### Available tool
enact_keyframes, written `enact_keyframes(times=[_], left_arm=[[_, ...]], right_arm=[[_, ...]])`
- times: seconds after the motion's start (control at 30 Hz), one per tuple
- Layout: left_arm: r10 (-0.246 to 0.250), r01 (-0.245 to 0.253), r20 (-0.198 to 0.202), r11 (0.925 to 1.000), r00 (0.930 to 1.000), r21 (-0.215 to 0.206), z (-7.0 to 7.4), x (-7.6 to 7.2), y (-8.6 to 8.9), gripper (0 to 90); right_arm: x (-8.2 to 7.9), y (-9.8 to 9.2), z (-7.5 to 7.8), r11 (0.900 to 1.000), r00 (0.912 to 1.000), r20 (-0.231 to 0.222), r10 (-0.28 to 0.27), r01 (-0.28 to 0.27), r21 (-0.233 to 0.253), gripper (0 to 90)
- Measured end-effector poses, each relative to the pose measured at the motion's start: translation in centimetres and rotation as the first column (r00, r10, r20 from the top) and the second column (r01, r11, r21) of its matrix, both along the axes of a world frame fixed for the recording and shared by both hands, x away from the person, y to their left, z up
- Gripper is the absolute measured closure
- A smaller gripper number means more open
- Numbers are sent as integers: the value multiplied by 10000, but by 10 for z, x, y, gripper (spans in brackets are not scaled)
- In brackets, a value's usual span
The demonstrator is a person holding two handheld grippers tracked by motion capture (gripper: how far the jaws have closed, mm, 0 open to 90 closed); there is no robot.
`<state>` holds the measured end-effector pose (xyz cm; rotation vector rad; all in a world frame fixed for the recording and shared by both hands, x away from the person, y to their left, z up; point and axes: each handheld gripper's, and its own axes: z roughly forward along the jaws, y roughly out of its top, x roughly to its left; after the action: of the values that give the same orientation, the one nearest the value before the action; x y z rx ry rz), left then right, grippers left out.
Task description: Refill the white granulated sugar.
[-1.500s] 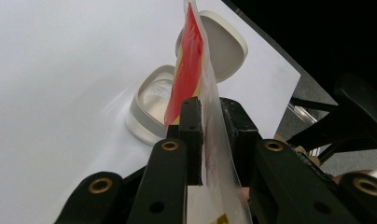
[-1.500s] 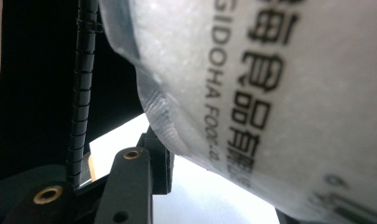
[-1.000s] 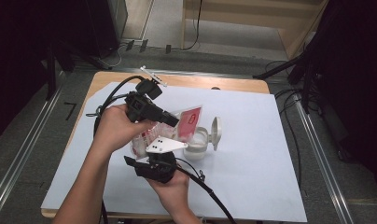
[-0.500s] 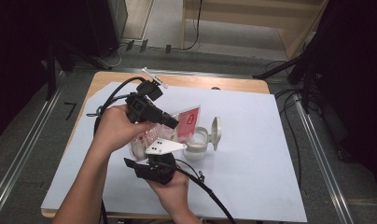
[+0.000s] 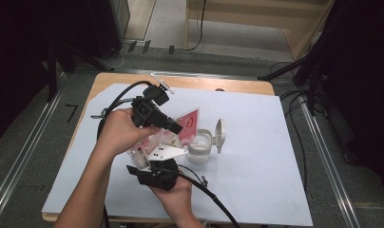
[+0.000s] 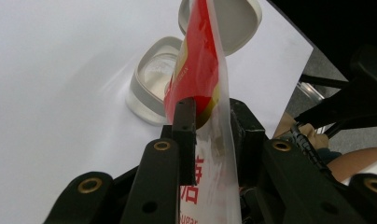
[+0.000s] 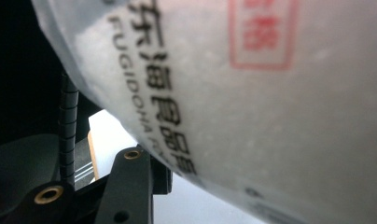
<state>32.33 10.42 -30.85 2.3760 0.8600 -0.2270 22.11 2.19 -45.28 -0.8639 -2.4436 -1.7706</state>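
The left gripper (image 5: 173, 127) comes in from the left, raised over the white-covered counter (image 5: 256, 166), its fingers (image 6: 184, 122) clamped on the red-topped, clear plastic bag of white sugar (image 6: 203, 84) just under the red band. The bag (image 5: 167, 138) is tilted, red end pointing down over the small clear round container (image 5: 199, 146), which stands on the counter with its hinged white lid (image 5: 220, 135) flipped open to the right. Below, the right gripper (image 5: 158, 166) meets the bag's lower, grain-filled end (image 7: 252, 93); whether its fingers pinch it cannot be told, since the bag hides them.
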Motion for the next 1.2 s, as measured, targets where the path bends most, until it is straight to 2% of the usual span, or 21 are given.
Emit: enact_keyframes(times=[0.1,0.3,0.43,0.47,0.53,0.57,0.77,1.0,1.1,1.2], left_arm=[[-46,46,-21,10000,10000,81,-2,0,-2,759],[66,-68,-124,9999,9999,-139,-5,2,1,767],[-64,63,40,9999,10000,83,-5,2,5,818],[49,-50,55,10000,10000,57,-5,1,6,829],[-17,17,208,10000,9998,-40,-2,0,10,853],[-87,92,410,9999,9991,-113,0,-1,13,864],[274,-199,817,9956,9963,-914,12,-5,27,876],[485,-380,715,9892,9963,-1413,16,-4,40,870],[613,-484,866,9884,9944,-1441,18,-4,45,871],[776,-635,843,9852,9934,-1589,21,-5,48,875]], right_arm=[[-1,0,-2,10000,10000,52,-9,10,-54,604],[-1,0,-4,10000,9999,114,35,-35,-25,604],[-1,1,-5,9999,9999,126,52,-50,-161,603],[-1,1,-5,9998,9999,93,67,-65,-195,603],[0,1,-6,9996,9999,144,27,-23,-279,602],[1,1,-6,9996,9998,176,-4,9,-275,600],[11,-11,-3,9986,9986,-63,-521,521,-60,586],[15,-19,-2,9961,9961,-87,-881,881,16,581],[17,-22,-2,9947,9947,9,-1026,1026,21,579],[18,-27,-3,9931,9932,45,-1166,1166,112,579]])
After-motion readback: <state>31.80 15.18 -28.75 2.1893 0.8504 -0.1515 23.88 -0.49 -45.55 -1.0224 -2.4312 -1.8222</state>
